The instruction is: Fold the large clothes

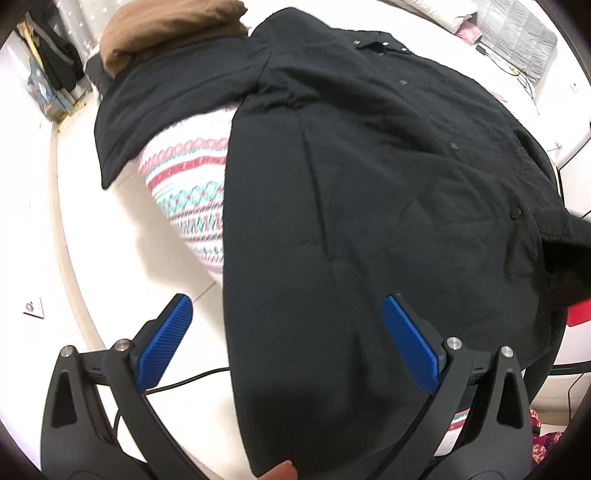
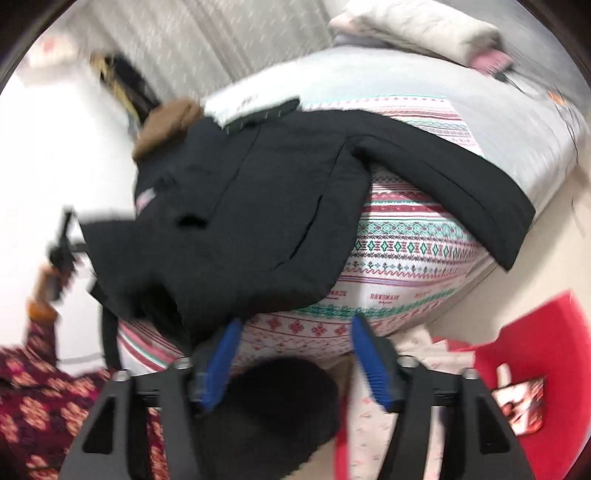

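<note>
A large black coat [image 1: 369, 184] with a brown fur hood [image 1: 166, 26] lies spread on a patterned blanket [image 1: 188, 184] on the bed. My left gripper [image 1: 288, 332] is open and empty, hovering above the coat's hem, one blue pad [image 1: 166, 339] off its left edge. In the right wrist view the coat [image 2: 240, 206] lies with one sleeve [image 2: 461, 192] stretched right. My right gripper [image 2: 291, 354] is open and empty, near the bed's front edge below the coat. The left gripper [image 2: 61, 243] shows at far left, blurred.
Pillows [image 2: 417, 29] lie at the head of the bed. A red object [image 2: 532, 354] sits on the floor at right. A cable [image 1: 184, 380] runs over the white floor beside the bed. A dark round thing [image 2: 273, 406] sits under my right gripper.
</note>
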